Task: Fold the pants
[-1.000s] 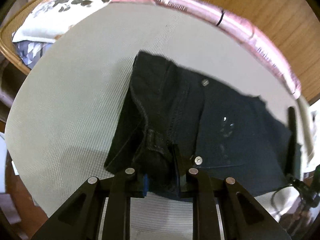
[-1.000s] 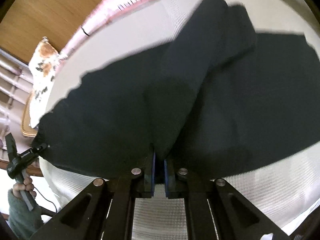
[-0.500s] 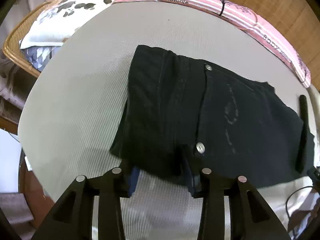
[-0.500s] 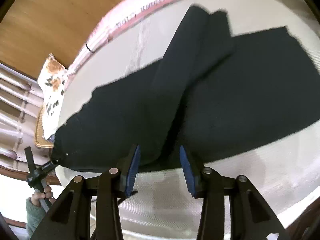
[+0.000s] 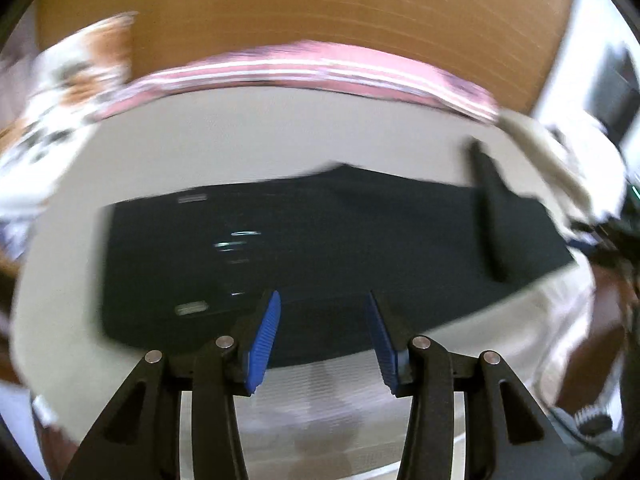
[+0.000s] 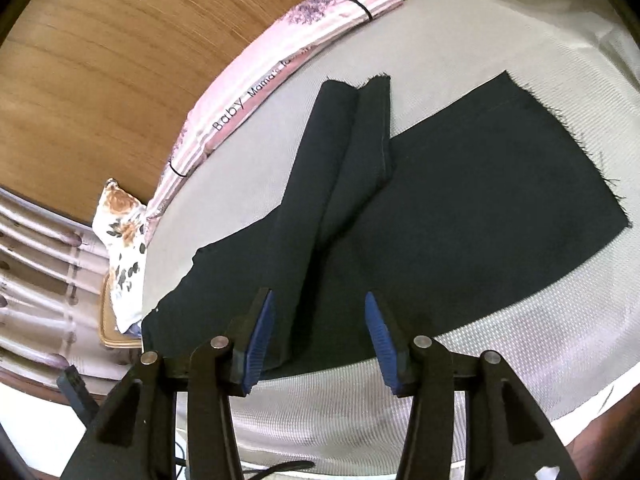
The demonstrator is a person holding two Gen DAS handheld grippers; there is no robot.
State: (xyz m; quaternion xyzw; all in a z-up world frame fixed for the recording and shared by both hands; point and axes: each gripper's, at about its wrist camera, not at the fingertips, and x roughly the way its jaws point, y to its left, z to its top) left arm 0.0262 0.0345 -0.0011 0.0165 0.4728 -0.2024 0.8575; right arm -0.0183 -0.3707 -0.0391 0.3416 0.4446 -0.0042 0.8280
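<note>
Both tongs stand part open over the work surface with nothing between their blue pads. Left gripper (image 5: 322, 332) has its jaws opening; its view is smeared by motion, and the pads (image 5: 264, 340) hang clear above the near edge of the black pants (image 5: 304, 248), not touching the cloth. Right gripper (image 6: 318, 332) likewise has its jaws opening, its pads (image 6: 258, 344) apart and free, poised over the near edge of the same garment. Ahead of the right gripper the pants (image 6: 440, 216) lie flat on the beige cloth-covered surface (image 6: 460, 52), one leg folded across the other so that a narrow doubled strip runs away from the pads toward the far edge, while the wider leg spreads off to the right with a frayed hem. Ahead of the left gripper the garment shows as a broad dark band lying crosswise. Beyond the pants, along the far rim of the surface, lies a pink striped blanket (image 6: 280, 60) with printed lettering. A floral cushion (image 6: 124, 232) sits farther off to the left of the right gripper, on a wicker seat.
</note>
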